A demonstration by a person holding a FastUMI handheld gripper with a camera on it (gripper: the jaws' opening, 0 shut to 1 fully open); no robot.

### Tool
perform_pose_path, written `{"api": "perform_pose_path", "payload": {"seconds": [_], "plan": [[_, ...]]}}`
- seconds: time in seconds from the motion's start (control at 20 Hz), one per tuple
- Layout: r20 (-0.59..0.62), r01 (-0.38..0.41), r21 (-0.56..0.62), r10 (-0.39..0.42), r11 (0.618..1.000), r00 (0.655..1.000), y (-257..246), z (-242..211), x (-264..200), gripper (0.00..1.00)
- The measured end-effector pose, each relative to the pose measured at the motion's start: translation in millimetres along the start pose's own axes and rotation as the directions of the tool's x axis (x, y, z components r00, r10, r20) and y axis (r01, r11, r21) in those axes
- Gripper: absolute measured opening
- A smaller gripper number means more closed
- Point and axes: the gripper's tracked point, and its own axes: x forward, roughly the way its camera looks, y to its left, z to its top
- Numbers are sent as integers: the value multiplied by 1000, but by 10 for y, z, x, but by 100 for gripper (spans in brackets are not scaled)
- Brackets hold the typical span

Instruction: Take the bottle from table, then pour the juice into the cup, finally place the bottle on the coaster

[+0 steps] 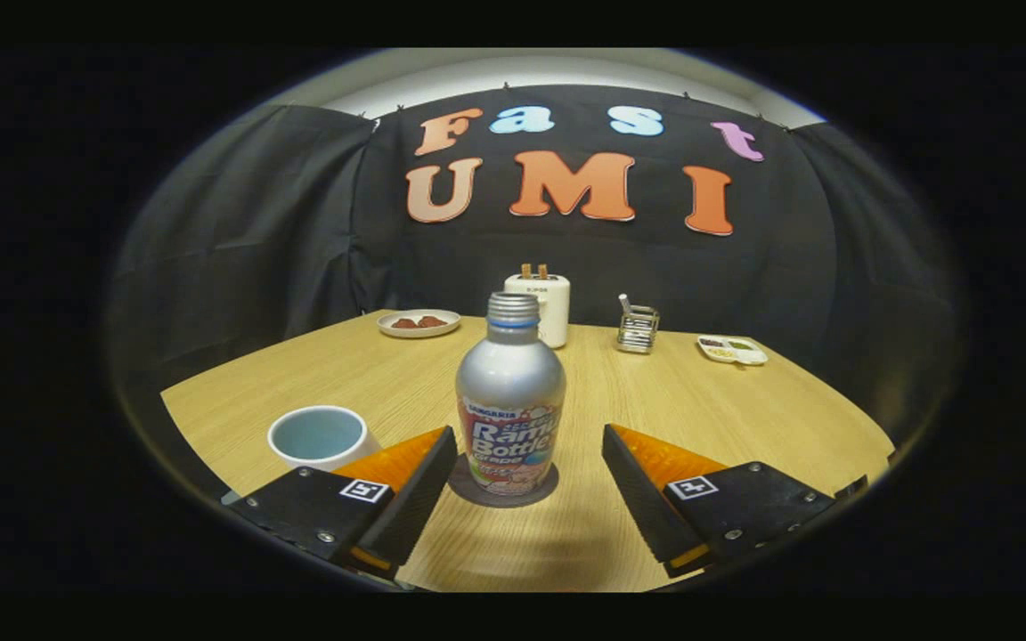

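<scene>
gripper (pixel 529 472) wide, empty | bottle (pixel 510 405) upright on coaster (pixel 502 492), just ahead | risk: a finger drifting could tip it toward cup (pixel 319 436)

The place is a staged recording booth dressed as a household dining corner, not a lived-in home. Black cloth (pixel 281 231) hangs in folds on all visible sides as the wall, pinned along its top edge, with a pale room wall and ceiling (pixel 557 71) showing above it. A light wood-grain surface (pixel 655 418) carries domestic props: a white toaster (pixel 541 307) with slices standing in its slots, a plate (pixel 419 322) with dark food pieces, a small wire rack (pixel 638 328), a divided white dish (pixel 732 349), a white cup (pixel 321 437), and a drink bottle (pixel 510 408) standing upright on a dark round coaster (pixel 468 489).
</scene>
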Motion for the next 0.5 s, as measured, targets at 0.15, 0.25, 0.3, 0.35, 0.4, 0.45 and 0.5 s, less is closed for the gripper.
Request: {"api": "perform_pose_path", "payload": {"seconds": [0.15, 0.25, 0.3, 0.35, 0.4, 0.45, 0.5], "plan": [[28, 14, -4, -14, 1000, 1000, -87, 128, -168, 98], [46, 25, -6, -25, 1000, 999, -147, 199, -286, 97], [54, 31, -8, -31, 999, 998, -176, 225, -345, 97], [62, 38, -9, -37, 999, 997, -209, 262, -395, 97], [71, 45, -8, -44, 999, 997, -245, 293, -452, 98], [79, 52, -7, -51, 999, 996, -279, 324, -503, 98], [87, 60, -4, -59, 998, 994, -318, 348, -569, 97]]}}
